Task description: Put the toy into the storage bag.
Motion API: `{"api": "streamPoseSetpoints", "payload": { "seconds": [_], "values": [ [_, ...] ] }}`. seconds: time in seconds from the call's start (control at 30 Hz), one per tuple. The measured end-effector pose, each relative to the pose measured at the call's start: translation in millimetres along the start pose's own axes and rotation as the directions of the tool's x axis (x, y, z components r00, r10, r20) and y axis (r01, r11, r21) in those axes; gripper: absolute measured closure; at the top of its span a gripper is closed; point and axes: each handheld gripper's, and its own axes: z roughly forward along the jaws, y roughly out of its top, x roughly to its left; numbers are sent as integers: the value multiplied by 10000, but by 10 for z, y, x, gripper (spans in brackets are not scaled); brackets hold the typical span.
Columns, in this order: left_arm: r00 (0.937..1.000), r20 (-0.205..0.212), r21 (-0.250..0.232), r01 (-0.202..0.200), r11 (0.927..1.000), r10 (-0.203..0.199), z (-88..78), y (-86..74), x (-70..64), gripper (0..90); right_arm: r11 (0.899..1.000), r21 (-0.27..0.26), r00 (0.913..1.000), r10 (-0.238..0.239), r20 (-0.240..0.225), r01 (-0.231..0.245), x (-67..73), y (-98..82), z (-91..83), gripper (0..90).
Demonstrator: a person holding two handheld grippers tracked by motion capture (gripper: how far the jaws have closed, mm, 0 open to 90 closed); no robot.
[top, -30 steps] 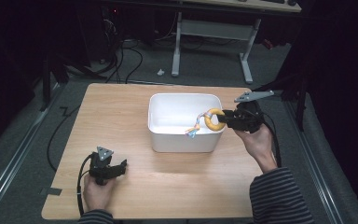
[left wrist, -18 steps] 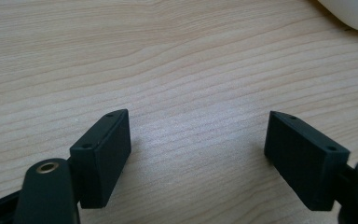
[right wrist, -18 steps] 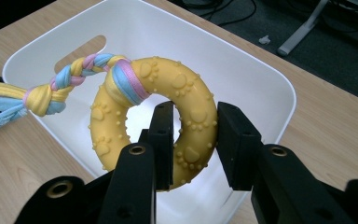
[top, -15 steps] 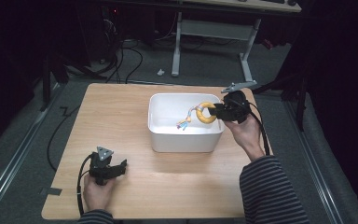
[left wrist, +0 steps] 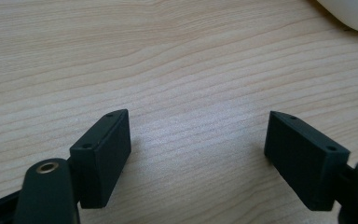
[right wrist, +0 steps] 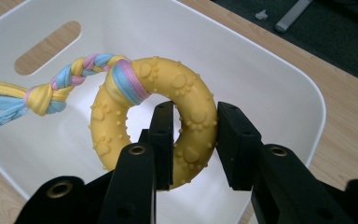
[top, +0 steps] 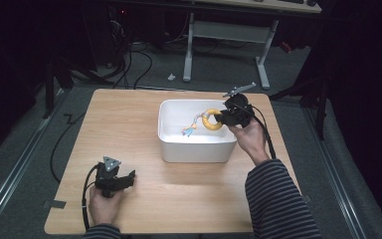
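Right gripper view: right gripper [right wrist: 193, 140] clamped across the yellow rubber ring toy [right wrist: 156, 116], one jaw through the hole, rope tail [right wrist: 42, 93] trailing toward 9 o'clock. Held above the white bin [top: 165, 130], probably for release inside. High view: left gripper [top: 124, 180] parked at 7 o'clock on the table [top: 124, 124], jaws wide apart, gripping nothing.

My right gripper [top: 222, 118] is holding the ring toy [top: 212, 120] over the tub [top: 196, 148]; my left gripper [top: 124, 180] is resting well apart, front-left.
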Motion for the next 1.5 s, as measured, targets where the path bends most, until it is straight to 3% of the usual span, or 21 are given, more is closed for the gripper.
{"api": "streamPoseSetpoints", "payload": {
  "seconds": [0.17,0.47,1.5],
  "values": [
    [10000,0,-1,1,10000,-1,0,0,0,229,9995,261,9998,164,97,-167,-15,7,79,690],
    [10000,5,-2,4,10000,-4,0,0,0,229,9972,746,9997,-66,222,49,50,-11,182,690],
    [10000,-28,28,-49,10000,49,1,2,-3,229,9917,1267,9989,-187,-421,239,157,-224,197,688]
  ]
}}
